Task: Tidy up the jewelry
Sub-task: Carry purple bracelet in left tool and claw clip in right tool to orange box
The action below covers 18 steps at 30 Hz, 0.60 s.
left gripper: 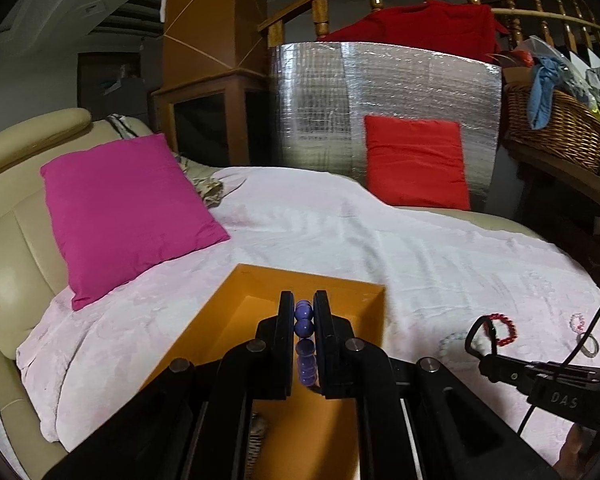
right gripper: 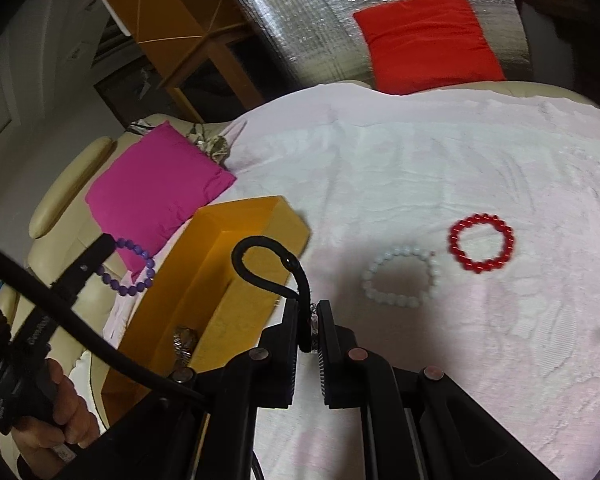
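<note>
Left hand-held gripper [left gripper: 303,330] is pinching my purple bracelet [left gripper: 304,334] above the orange box [left gripper: 236,312]; right hand-held gripper [right gripper: 308,320] is clamping a black loop [right gripper: 260,258]. I'm judging next: lowering, releasing inside; red bracelet [right gripper: 482,243] is waiting on the blanket [right gripper: 420,160].

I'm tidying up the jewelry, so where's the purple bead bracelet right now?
The purple bead bracelet is clamped in the left hand-held gripper, hanging over the orange box, left of the white bracelet.
</note>
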### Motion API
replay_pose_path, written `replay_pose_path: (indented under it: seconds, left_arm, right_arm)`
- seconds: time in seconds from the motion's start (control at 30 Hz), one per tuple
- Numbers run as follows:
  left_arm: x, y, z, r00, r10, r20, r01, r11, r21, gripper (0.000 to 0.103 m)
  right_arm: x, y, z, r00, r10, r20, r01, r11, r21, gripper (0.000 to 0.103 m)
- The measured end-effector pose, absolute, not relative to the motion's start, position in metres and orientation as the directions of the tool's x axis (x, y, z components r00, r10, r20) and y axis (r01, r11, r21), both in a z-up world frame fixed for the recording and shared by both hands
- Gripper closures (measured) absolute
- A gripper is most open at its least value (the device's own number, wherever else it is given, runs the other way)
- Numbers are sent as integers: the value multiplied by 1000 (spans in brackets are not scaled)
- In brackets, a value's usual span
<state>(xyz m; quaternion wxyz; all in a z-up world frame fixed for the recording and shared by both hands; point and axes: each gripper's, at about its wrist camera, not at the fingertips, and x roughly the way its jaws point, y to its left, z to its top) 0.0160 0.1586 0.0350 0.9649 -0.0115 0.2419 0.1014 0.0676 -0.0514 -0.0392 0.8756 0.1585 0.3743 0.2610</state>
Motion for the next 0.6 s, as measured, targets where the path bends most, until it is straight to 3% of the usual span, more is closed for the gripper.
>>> replay_pose_path:
  seconds: [0.6]
  left_arm:
    - [37, 236, 11, 767, 299, -568, -388, 921, -38, 93]
  right_arm:
    - [57, 19, -4, 590, 606, -534, -460, 796, 395, 93]
